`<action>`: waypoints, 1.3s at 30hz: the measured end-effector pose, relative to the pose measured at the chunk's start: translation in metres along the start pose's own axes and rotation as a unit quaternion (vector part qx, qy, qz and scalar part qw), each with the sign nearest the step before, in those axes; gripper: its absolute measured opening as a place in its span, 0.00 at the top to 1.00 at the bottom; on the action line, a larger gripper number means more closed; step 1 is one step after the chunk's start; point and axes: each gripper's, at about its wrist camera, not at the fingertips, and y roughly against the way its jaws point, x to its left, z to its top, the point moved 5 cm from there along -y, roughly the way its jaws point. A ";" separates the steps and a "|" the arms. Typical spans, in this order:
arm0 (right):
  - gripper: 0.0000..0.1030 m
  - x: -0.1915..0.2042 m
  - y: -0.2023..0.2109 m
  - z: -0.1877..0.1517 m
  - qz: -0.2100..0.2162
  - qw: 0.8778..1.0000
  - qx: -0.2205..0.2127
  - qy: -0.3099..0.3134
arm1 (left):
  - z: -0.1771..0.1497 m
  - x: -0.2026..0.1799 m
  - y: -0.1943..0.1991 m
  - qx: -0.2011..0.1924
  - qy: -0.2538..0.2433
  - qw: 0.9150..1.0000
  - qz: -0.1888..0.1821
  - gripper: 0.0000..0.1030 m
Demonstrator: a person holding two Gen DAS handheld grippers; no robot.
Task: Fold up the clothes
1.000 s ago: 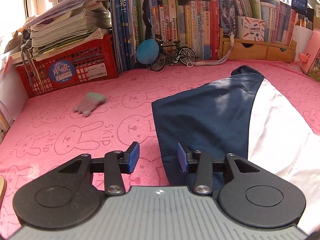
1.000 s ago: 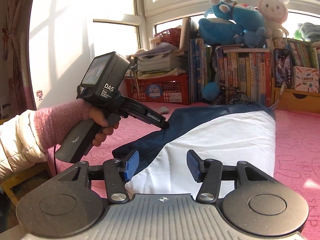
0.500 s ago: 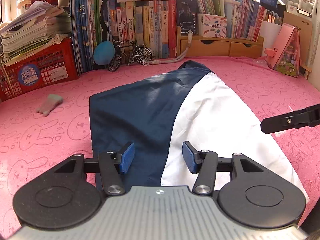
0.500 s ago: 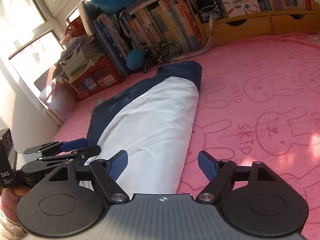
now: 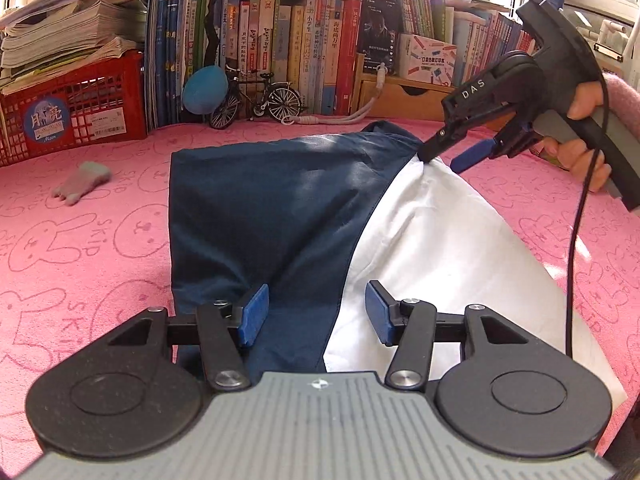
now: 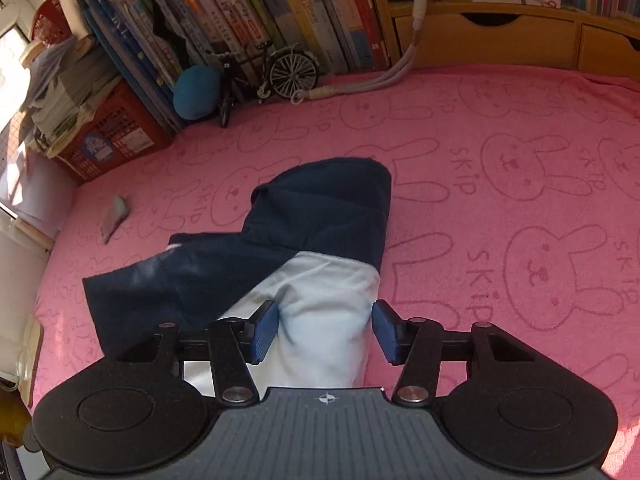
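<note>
A navy and white garment (image 5: 304,216) lies folded lengthwise on the pink rabbit-print cover (image 5: 100,248) of the bench, its navy end far and its white part running near; in both wrist views the near edge is cut off behind the gripper bodies, so how far it extends cannot be seen. The left gripper (image 5: 316,316) hangs over the near part of the garment with its blue pads half apart, navy and white cloth below them, no pad pressing on it. The right gripper (image 6: 325,330) sits at the far right part of the garment; its jaws have just been closing and stand half apart with white cloth between them. In the left wrist view one dark fingertip (image 5: 430,154) meets the cloth where navy joins white, yet whether the pads pinch it is hard to tell. A hand (image 5: 582,128) in a pink sleeve holds that tool. Far left lies a small grey glove (image 5: 82,176), blurred; behind stand a red crate (image 5: 80,112), a model bicycle (image 5: 260,96) and books (image 5: 280,48).
</note>
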 end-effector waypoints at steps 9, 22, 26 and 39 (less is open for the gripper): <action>0.36 -0.025 0.022 -0.020 0.144 0.985 -0.078 0.058 | 0.090 0.041 -0.010 0.005 0.147 0.976 -0.163 0.44; 0.19 -0.034 -0.020 -0.057 0.257 0.959 -0.110 0.048 | 0.133 -0.007 -0.153 0.147 0.191 0.947 -0.210 0.50; 0.18 -0.034 -0.024 -0.061 0.264 0.957 -0.111 0.051 | 0.133 -0.001 -0.169 0.170 0.220 0.938 -0.205 0.48; 0.16 -0.028 -0.022 -0.066 0.260 0.956 -0.113 0.080 | 0.139 -0.011 -0.183 0.184 0.215 0.921 -0.269 0.61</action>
